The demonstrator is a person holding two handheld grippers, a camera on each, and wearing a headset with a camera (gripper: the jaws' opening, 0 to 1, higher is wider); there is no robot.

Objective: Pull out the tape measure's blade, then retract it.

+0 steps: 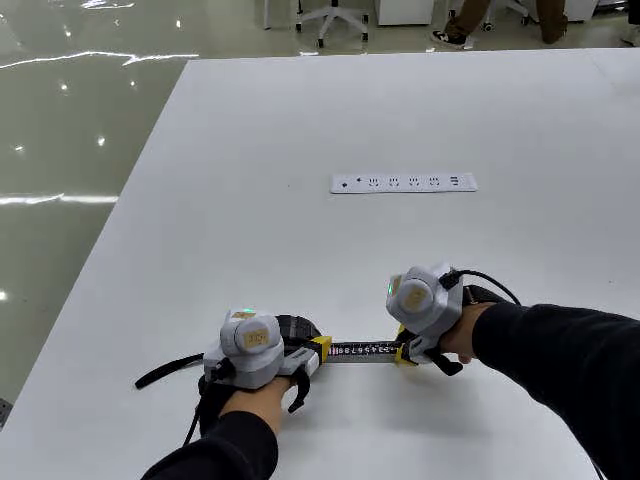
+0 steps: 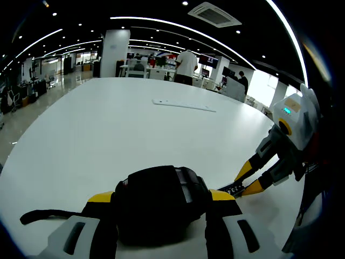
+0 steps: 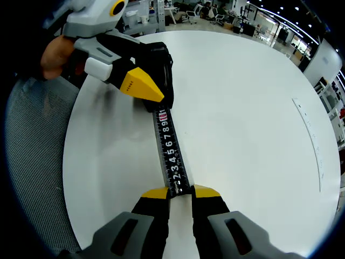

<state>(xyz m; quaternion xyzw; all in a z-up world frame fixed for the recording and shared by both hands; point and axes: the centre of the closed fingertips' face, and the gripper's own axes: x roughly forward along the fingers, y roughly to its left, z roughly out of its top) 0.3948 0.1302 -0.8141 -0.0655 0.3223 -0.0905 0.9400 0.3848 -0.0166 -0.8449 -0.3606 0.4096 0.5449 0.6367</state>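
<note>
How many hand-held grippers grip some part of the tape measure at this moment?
2. The left hand-held gripper clamps the black case; the right hand-held gripper pinches the end of the pulled-out blade.

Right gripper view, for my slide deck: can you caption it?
Right claw grips the tip of the extended blade; left claw holds the tape measure.

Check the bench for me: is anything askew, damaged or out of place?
Nothing stands out. The left gripper clamps the tape measure case, and the right gripper grips the blade, which runs straight and flat between them. The strap trails loose on the table; the power strip lies flat farther back.
</note>
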